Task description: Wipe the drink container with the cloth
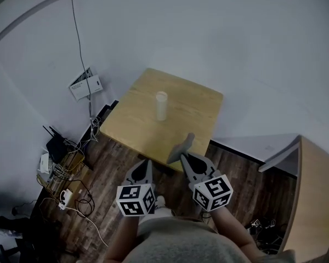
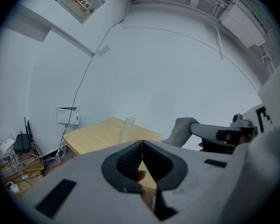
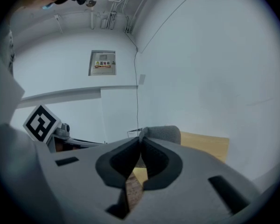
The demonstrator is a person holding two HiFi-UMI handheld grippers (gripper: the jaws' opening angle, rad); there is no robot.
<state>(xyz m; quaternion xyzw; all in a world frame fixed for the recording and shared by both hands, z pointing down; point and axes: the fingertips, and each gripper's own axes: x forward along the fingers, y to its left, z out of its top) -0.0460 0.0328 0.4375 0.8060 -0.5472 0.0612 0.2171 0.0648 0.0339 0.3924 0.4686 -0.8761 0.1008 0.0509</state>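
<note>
A tall, pale, translucent drink container (image 1: pixel 161 105) stands upright near the middle of a small wooden table (image 1: pixel 197 100). It also shows in the left gripper view, container (image 2: pixel 128 127), beyond the jaws. My right gripper (image 1: pixel 185 156) is shut on a grey cloth (image 1: pixel 181 146), held over the table's near edge, short of the container. The cloth (image 3: pixel 162 134) bunches at the shut jaw tips of the right gripper (image 3: pixel 140 140). My left gripper (image 1: pixel 145 166) hangs beside it, off the table's near edge. The left gripper (image 2: pixel 142 143) has its jaws shut on nothing, and the cloth (image 2: pixel 181 130) is to its right.
A router and tangled cables (image 1: pixel 60 166) lie on the dark wood floor to the left. A wall box (image 1: pixel 85 84) hangs behind the table. A wooden cabinet (image 1: pixel 315 190) stands to the right. White walls enclose the table's far sides.
</note>
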